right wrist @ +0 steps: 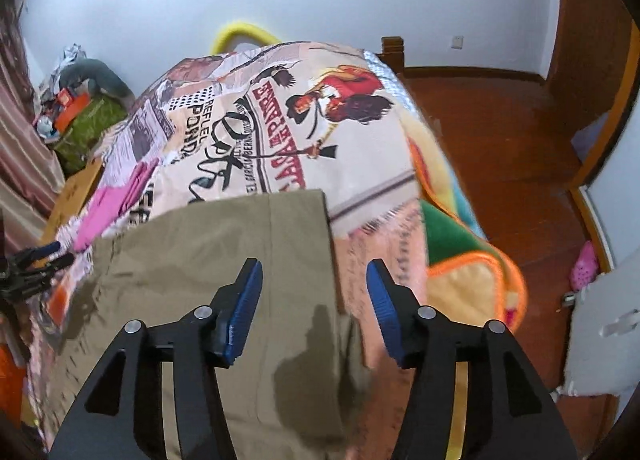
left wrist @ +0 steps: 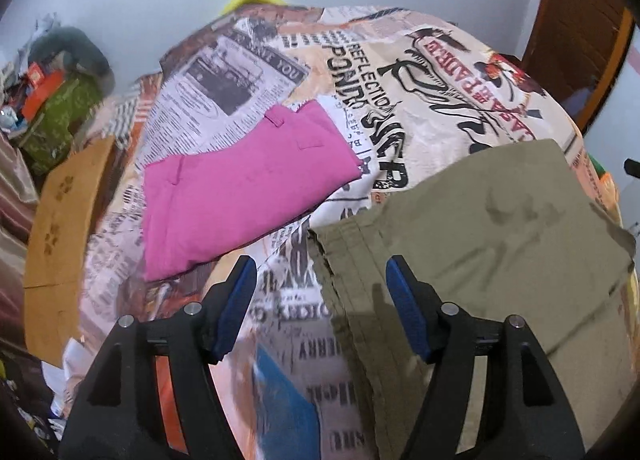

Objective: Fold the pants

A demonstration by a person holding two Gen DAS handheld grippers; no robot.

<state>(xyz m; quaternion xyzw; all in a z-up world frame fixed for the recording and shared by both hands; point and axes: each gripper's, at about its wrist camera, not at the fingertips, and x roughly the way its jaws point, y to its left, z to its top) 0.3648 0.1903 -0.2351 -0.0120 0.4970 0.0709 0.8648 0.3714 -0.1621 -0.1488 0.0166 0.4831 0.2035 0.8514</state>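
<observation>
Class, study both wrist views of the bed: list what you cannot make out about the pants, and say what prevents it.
- Khaki pants, left wrist view: near end cut off by the bottom edge and hidden behind the left gripper.
- Khaki pants, right wrist view: lower part blurred and covered by the right gripper.
- Pink pants, right wrist view: partly hidden behind the khaki pants, too small for detail.

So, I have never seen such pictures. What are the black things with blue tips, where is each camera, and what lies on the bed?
They are hand-held tongs: a person carries one pair in each hand, with a camera looking along its two fingers. One picture looks from the left tongs, the other from the right tongs. Both stand open and hold nothing. On the printed bedspread lie olive pants, directly below both tongs, and a folded pink garment further left.
</observation>
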